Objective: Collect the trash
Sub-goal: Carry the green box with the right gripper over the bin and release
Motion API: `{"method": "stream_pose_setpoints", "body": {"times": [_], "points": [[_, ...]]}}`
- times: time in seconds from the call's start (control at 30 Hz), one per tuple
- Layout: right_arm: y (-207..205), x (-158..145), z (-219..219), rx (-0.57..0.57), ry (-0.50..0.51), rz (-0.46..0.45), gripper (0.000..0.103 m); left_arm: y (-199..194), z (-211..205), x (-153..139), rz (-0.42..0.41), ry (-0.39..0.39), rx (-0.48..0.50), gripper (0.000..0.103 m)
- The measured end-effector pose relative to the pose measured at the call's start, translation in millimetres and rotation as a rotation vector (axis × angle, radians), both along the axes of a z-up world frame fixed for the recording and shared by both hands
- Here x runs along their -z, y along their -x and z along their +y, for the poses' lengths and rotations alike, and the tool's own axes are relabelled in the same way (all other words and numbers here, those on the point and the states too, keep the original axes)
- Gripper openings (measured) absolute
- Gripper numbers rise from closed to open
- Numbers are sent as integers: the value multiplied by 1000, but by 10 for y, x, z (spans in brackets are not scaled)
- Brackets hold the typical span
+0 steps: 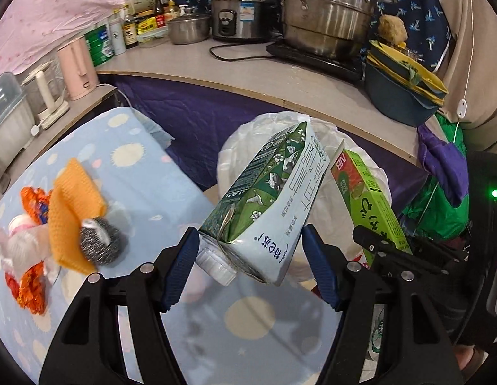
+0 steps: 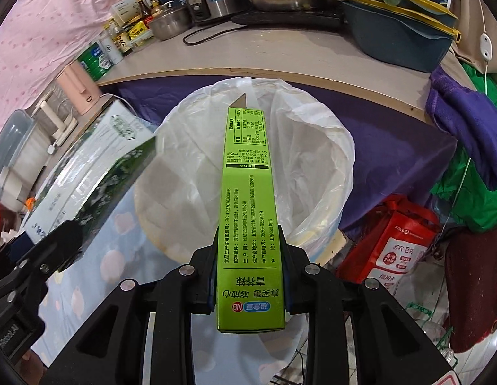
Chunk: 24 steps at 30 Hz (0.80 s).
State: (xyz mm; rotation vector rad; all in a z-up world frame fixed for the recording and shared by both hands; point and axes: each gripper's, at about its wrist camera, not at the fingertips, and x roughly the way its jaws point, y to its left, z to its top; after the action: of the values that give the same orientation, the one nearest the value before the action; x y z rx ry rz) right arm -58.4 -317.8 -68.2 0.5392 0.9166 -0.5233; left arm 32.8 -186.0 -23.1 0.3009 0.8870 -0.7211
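Two pieces of trash in hand, one per gripper, both poised at the bin (image 2: 341, 147). I read this as the drop step.

Left gripper (image 1: 248, 256): fingers look clamped on the milk carton (image 1: 267, 199), down at its capped end, cap pointing near. Carton is tilted up and away, its far end over the near-left rim of the bin liner (image 1: 235, 147). In the left wrist view the blue pads (image 1: 181, 266) sit at both sides of the carton, so I call it gripped, though contact on the right pad is partly hidden.

Right gripper (image 2: 248, 269): fingers closed tight on the green box (image 2: 245, 199), long and narrow, held near its near end. Box points straight out over the bin mouth, far tip roughly over the middle of the white liner.

Bin stands just beyond the far edge of the desk with the blue spotted cloth (image 1: 216, 320), white liner folded over the rim; inside looks mostly empty from here.

Next move, my judgement: green box is well placed, so open the right fingers and let it fall. Milk carton needs a nudge further right and far first, its bulk is still partly over the cloth, otherwise it may tip off the rim.

More left on the desk, near-left: orange wrappers (image 1: 30, 285), orange cloth (image 1: 75, 199), steel scourer (image 1: 99, 240). So the task is not finished.
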Motion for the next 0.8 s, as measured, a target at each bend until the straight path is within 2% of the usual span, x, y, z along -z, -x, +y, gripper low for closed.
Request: {"method": "stream_pose_setpoints", "body": {"times": [0.3,0.37,0.4,0.43,0.53,0.8], "points": [[-3,61,-161,31,-20,-8,29,-72,-438,82,22,-37,36,64],[23,29,-189,48,-13,-23,36,-94,-484,87,20,-33,29,65],[35,9,-203,56,-7,-31,42,-107,-495,82,8,-35,14,72],[52,-11,-213,66,-2,-38,46,-118,-494,67,-6,-28,3,77],[88,-86,-218,79,11,-56,47,-149,-451,10,-28,-7,-19,82],[111,-253,-164,76,32,-90,50,-289,-187,-108,-16,29,-95,83]]}}
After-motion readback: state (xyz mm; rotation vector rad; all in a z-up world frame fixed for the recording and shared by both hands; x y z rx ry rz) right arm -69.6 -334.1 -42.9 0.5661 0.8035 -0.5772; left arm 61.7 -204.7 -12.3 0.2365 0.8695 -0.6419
